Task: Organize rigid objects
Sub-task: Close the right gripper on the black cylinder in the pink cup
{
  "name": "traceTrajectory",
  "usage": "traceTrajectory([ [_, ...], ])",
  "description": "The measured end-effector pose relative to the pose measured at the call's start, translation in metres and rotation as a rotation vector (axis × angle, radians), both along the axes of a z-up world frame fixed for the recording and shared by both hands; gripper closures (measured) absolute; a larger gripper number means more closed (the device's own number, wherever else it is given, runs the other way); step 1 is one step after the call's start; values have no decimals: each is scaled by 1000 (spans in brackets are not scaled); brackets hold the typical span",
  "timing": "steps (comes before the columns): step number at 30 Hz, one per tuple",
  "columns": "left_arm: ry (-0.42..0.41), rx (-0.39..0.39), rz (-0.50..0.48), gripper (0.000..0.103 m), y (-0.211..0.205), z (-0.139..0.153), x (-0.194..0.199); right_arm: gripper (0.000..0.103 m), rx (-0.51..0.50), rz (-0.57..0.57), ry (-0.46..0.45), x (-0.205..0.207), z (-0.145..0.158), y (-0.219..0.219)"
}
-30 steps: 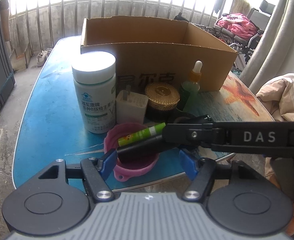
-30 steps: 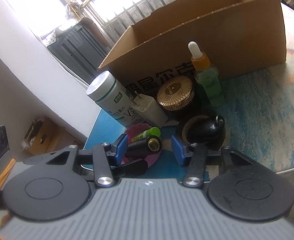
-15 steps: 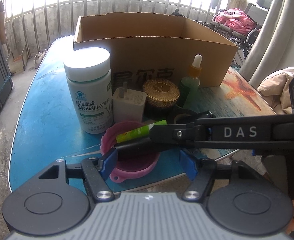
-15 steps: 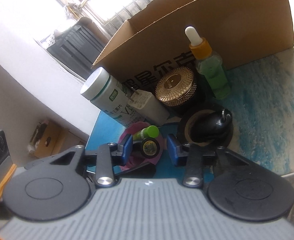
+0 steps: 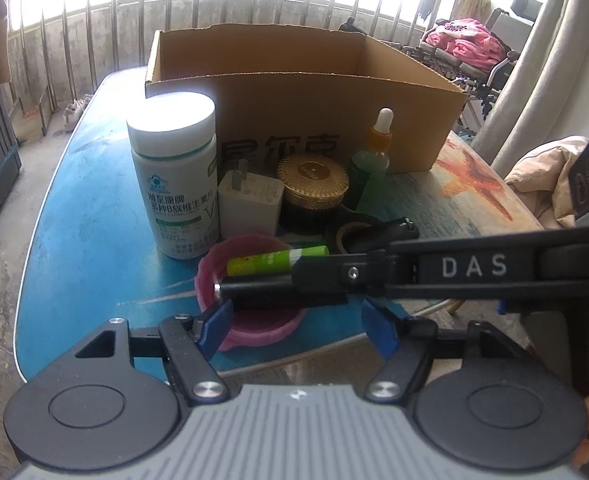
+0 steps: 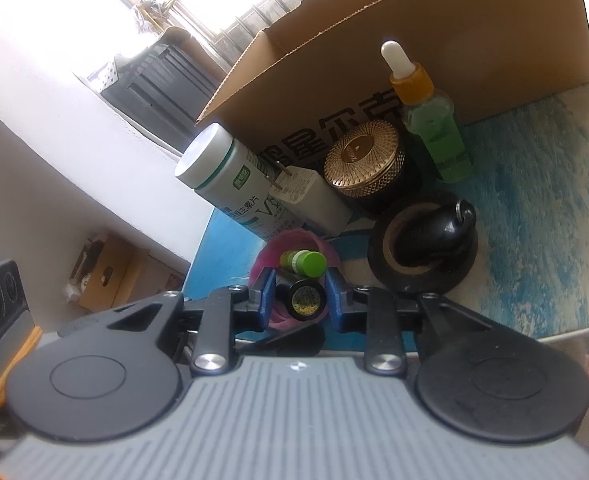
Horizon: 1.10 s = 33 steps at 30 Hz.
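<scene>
Blue worktop [image 5: 74, 216], crowded. Right tool [image 6: 299, 295] closing around black cylindrical tube [image 6: 305, 299] in pink silicone cup [image 5: 250, 320]; left tool [image 5: 294, 320] open, empty. Risk: tube slips, knocks green tube [image 5: 274, 262], tips cup.

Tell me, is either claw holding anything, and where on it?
The right gripper, whose jaws have just been closing, pinches the black tube near its end, over the pink cup. The left gripper holds nothing.

Daylight pours through the barred window [image 5: 214, 8], blown out white in both views. Glare whitens the vitamin bottle's cap [image 5: 172, 120]. Fisheye bends edges; corners darken.
</scene>
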<state>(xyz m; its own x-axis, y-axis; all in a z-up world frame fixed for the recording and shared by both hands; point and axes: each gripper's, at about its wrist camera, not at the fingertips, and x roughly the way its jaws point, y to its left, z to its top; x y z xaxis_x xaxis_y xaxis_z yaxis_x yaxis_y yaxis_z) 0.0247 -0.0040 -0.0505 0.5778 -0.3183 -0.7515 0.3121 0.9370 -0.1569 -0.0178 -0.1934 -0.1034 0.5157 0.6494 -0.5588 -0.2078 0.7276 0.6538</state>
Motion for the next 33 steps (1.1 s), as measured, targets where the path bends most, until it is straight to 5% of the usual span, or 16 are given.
traceTrajectory([
  [17, 129, -243, -3, 30, 23, -4, 3, 76, 190, 48, 167, 1, -17, -8],
  [33, 140, -268, 6, 41, 31, -4, 6, 75, 402, 63, 371, 15, -46, -4],
])
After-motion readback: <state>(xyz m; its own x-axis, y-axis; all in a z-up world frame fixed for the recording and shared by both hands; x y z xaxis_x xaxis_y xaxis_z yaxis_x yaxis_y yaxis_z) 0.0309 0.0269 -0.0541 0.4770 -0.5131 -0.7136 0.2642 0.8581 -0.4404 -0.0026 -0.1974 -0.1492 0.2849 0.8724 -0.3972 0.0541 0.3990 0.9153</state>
